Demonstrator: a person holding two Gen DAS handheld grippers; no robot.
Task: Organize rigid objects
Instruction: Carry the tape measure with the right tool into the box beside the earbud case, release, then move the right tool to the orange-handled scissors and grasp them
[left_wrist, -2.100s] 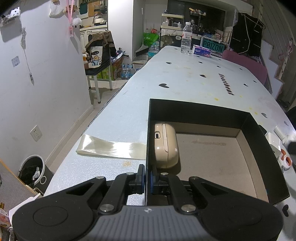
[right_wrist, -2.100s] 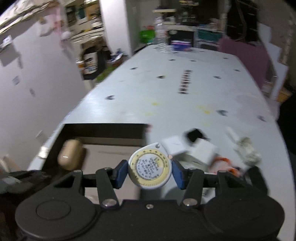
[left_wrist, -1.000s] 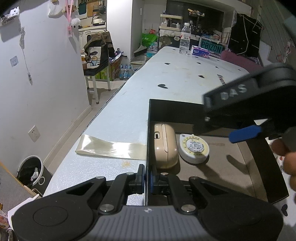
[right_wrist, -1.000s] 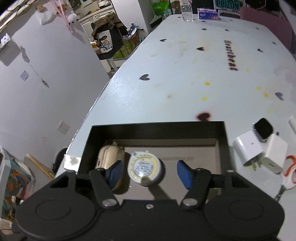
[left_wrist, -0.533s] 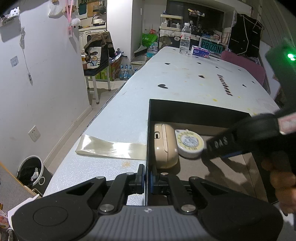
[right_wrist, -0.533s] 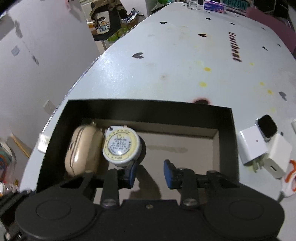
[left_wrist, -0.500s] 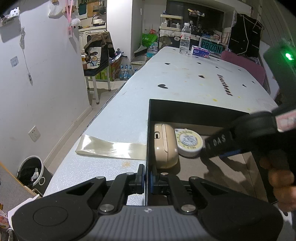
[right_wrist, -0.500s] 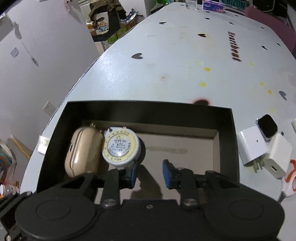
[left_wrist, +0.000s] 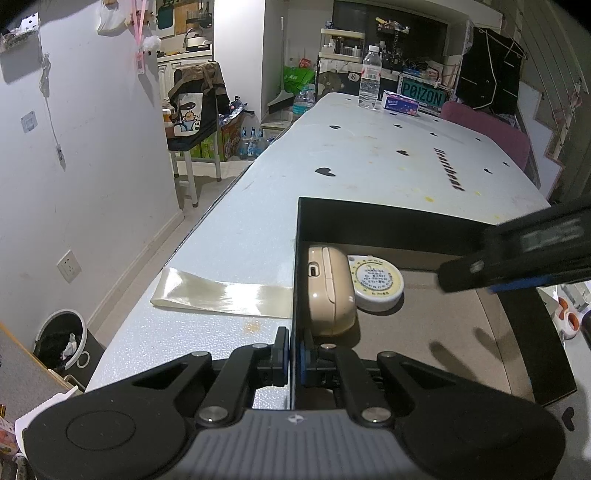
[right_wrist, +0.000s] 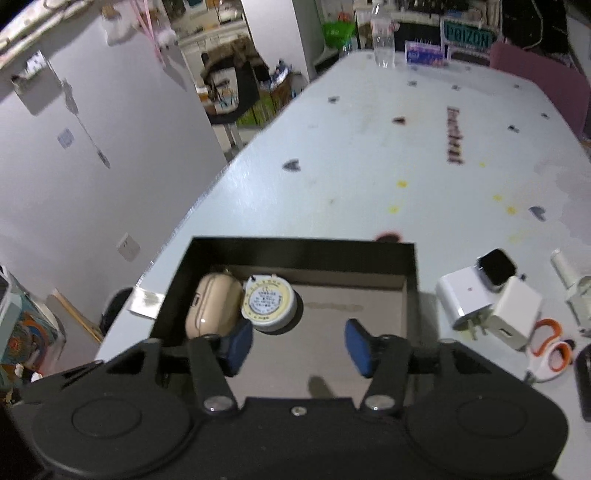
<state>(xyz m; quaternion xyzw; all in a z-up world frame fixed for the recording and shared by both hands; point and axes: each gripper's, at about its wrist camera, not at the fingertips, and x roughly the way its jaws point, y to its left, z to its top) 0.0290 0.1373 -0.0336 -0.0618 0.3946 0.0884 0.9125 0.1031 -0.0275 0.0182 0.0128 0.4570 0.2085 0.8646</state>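
Note:
A black box (left_wrist: 388, 221) (right_wrist: 295, 253) sits on the white table. Inside it, a beige earbud case (left_wrist: 328, 291) (right_wrist: 214, 308) lies against the left wall, and a round white tape measure (left_wrist: 376, 282) (right_wrist: 267, 302) rests beside it. My left gripper (left_wrist: 293, 356) is shut on the box's left wall near the front corner. My right gripper (right_wrist: 299, 349) hovers over the box floor, its jaws opening, with nothing between them; it shows at the right edge of the left wrist view (left_wrist: 517, 266).
To the right of the box lie two white chargers (right_wrist: 465, 297), a black smartwatch (right_wrist: 496, 266), orange-handled scissors (right_wrist: 550, 350) and a small white bottle (right_wrist: 565, 269). A strip of shiny tape (left_wrist: 221, 293) lies left of the box. A water bottle (left_wrist: 369, 83) stands at the table's far end.
My right gripper nudged the tape measure against the earbud case with narrowed jaws, then pulled back and up while its jaws widened. My left gripper stayed shut on the box wall.

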